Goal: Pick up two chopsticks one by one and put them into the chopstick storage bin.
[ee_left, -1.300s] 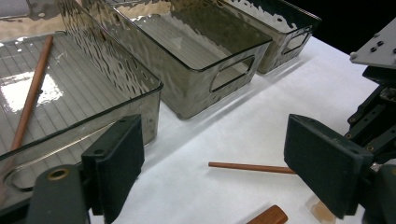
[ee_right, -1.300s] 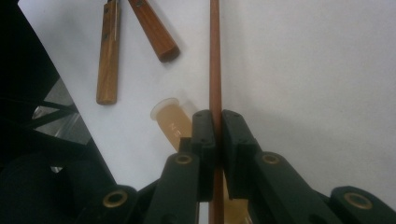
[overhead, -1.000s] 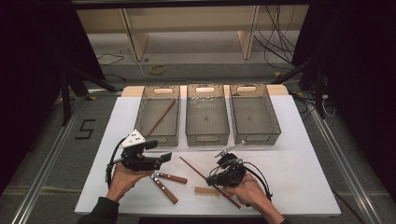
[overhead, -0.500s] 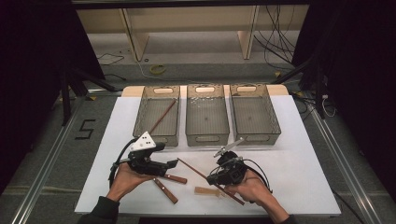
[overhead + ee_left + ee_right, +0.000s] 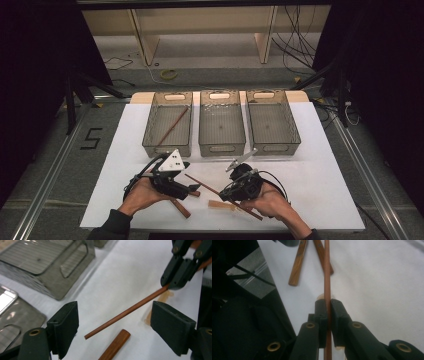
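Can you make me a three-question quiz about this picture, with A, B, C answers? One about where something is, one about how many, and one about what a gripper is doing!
1. Where does the stick that is already put away lie?
A. in the left bin
B. in the middle bin
C. in the right bin

2. How many clear bins stand at the far side of the white table?
A. two
B. three
C. five

3. What is the right gripper doing?
A. standing wide open
B. pinching a thin reddish stick
C. holding a bin

Answers:
1. A: the high view shows it slanting across the left bin.
2. B: the left bin, middle bin and right bin stand side by side.
3. B: its fingers are pressed on the thin reddish stick.
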Demonstrator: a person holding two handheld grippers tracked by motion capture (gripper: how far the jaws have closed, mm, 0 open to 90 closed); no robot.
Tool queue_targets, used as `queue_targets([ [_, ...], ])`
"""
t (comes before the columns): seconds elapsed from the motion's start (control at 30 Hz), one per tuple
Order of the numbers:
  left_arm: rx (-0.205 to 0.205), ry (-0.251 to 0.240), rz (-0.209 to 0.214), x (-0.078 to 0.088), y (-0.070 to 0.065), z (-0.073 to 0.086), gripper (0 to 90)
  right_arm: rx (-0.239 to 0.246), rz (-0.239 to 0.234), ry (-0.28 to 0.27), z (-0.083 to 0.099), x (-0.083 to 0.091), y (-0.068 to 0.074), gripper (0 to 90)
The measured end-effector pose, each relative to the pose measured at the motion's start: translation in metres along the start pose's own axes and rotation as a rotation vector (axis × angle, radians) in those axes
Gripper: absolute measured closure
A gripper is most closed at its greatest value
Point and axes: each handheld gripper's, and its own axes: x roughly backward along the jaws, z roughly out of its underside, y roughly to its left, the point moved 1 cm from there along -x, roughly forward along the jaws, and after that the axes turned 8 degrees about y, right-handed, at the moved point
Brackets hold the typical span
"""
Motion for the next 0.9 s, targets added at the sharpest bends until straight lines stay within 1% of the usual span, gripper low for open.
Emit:
queue_targets([
  [0.03, -0.016, 0.011, 0.008, -0.001, -0.001, 0.0, 23.0, 0.0, -0.002, 0.005, 0.0, 0.0, 0.001, 85.1],
  [0.07, -0.028, 0.025, 0.018, -0.003, -0.003, -0.001, 23.6, 0.011, 0.002, 0.009, 0.0, 0.0, 0.002, 85.1],
  [0.13, -0.043, 0.045, 0.026, -0.006, -0.006, -0.002, 24.0, 0.018, -0.001, 0.012, -0.001, 0.0, 0.003, 85.1],
  [0.2, -0.073, 0.067, 0.034, -0.008, -0.008, -0.003, 25.1, 0.033, 0.002, 0.015, -0.001, 0.001, 0.004, 85.1],
  [0.23, -0.074, 0.072, 0.04, -0.009, -0.009, -0.003, 25.9, 0.033, -0.005, 0.016, -0.001, 0.001, 0.005, 85.1],
  [0.33, -0.09, 0.097, 0.06, -0.011, -0.011, -0.004, 27.4, 0.057, -0.006, 0.026, -0.001, 0.002, 0.007, 85.0],
  [0.4, -0.105, 0.103, 0.065, -0.012, -0.013, -0.004, 29.4, 0.058, -0.013, 0.029, -0.002, 0.002, 0.008, 85.1],
  [0.47, -0.116, 0.116, 0.08, -0.013, -0.015, -0.005, 32.4, 0.076, -0.011, 0.038, -0.002, 0.003, 0.009, 85.1],
  [0.57, -0.14, 0.13, 0.091, -0.015, -0.017, -0.005, 37.7, 0.091, -0.022, 0.05, -0.002, 0.003, 0.011, 85.1],
  [0.7, -0.172, 0.153, 0.118, -0.017, -0.02, -0.006, 44.0, 0.118, -0.032, 0.066, -0.002, 0.002, 0.013, 85.0],
  [0.8, -0.195, 0.169, 0.131, -0.018, -0.023, -0.006, 48.8, 0.145, -0.037, 0.067, -0.002, 0.001, 0.014, 85.1],
  [0.9, -0.2, 0.176, 0.145, -0.019, -0.025, -0.006, 52.5, 0.154, -0.036, 0.078, -0.002, 0.001, 0.015, 85.1],
])
